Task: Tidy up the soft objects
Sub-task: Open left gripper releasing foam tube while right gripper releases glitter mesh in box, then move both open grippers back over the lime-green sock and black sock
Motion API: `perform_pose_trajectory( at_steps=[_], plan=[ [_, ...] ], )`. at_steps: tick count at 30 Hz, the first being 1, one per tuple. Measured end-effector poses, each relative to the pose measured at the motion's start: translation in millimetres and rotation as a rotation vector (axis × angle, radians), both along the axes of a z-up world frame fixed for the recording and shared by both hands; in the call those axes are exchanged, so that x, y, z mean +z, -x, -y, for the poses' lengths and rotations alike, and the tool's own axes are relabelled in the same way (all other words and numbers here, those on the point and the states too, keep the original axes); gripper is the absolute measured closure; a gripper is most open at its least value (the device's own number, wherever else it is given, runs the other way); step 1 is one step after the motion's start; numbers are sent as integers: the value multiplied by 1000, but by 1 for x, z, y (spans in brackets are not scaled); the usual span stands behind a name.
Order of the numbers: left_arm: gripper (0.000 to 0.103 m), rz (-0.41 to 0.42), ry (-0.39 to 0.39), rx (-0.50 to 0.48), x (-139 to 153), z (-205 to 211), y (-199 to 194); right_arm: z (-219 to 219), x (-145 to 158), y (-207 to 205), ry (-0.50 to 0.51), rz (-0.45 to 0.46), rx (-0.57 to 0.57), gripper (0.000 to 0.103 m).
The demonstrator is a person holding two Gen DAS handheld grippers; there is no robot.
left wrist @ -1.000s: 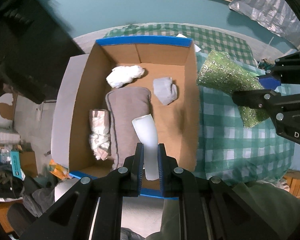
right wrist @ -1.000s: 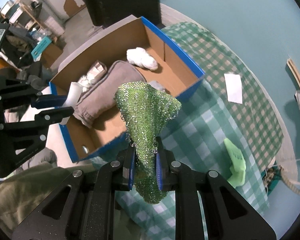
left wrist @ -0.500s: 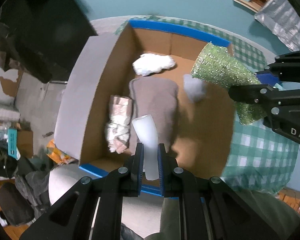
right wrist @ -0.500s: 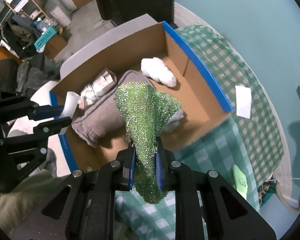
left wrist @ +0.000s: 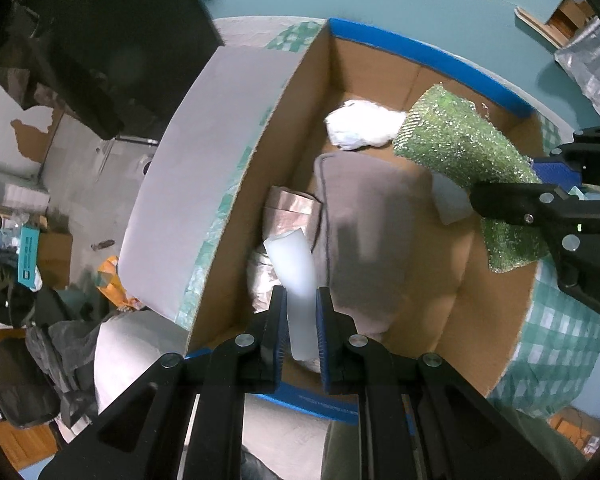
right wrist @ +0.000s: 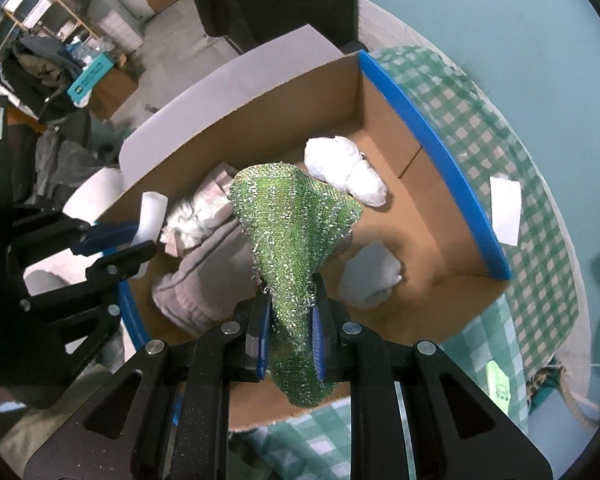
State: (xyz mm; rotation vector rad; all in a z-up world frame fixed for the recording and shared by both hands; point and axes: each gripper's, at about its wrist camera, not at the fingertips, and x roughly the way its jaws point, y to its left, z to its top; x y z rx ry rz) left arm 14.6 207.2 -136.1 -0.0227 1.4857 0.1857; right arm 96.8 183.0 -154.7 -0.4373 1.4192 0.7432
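Both grippers have moved in over the cardboard box [right wrist: 428, 240] since a second ago, when the green sparkly cloth [right wrist: 296, 232] hung over the checked tablecloth [right wrist: 540, 216] outside the box; now it hangs above the inside. From the left wrist view the box has swung so its tall gray flap [left wrist: 204, 184] fills the 9 o'clock side. The right gripper [right wrist: 288, 320] is clenched on the green sparkly cloth, which fans out toward 12 o'clock. The left gripper [left wrist: 302, 312] is squeezed tight on a white foam piece [left wrist: 296, 276], which sticks up past the fingertips. Down in the box lie a gray pillow [left wrist: 368, 224], a white crumpled cloth [right wrist: 344, 170] toward 12 o'clock, a small pale gray cloth [right wrist: 370, 274] at 3 o'clock of the green one, and a pinkish folded bundle [left wrist: 288, 210] squeezed between the pillow and the 9 o'clock wall. Bare brown floor shows at the box's 3 o'clock side, between the pillow and the blue-edged wall [right wrist: 432, 136]. On the tablecloth outside sits a white paper [right wrist: 506, 210]. The green cloth hides part of the pillow and the bundle in the right wrist view, and the pillow looks blurry in the left one.
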Motion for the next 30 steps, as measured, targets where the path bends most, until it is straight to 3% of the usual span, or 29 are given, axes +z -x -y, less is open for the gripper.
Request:
perform_pose_trajectory(
  at_steps=[6, 12, 13, 14, 17, 20, 30],
  plan=[
    [89, -13, 9, 25, -9, -9, -4, -6, -11, -3, 10, -19, -24, 87],
    [79, -24, 11, 33, -13, -8, -8, -1, -18, -7, 12, -25, -64, 86],
    [73, -22, 7, 35, -14, -8, -9, -1, -18, -8, 17, -20, -64, 80],
    [66, -18, 3, 36, -14, -8, -9, 0, -18, -7, 26, -14, -63, 68],
    [57, -7, -2, 42, -12, -7, -9, 1, -15, -6, 33, 11, -58, 46],
    [48, 5, -11, 33, -9, -4, -9, 7, -12, -4, 28, 28, -63, 42],
    [42, 36, -65, -8, 9, 16, -10, 39, 3, 1, 18, 55, -70, 38]
  ],
)
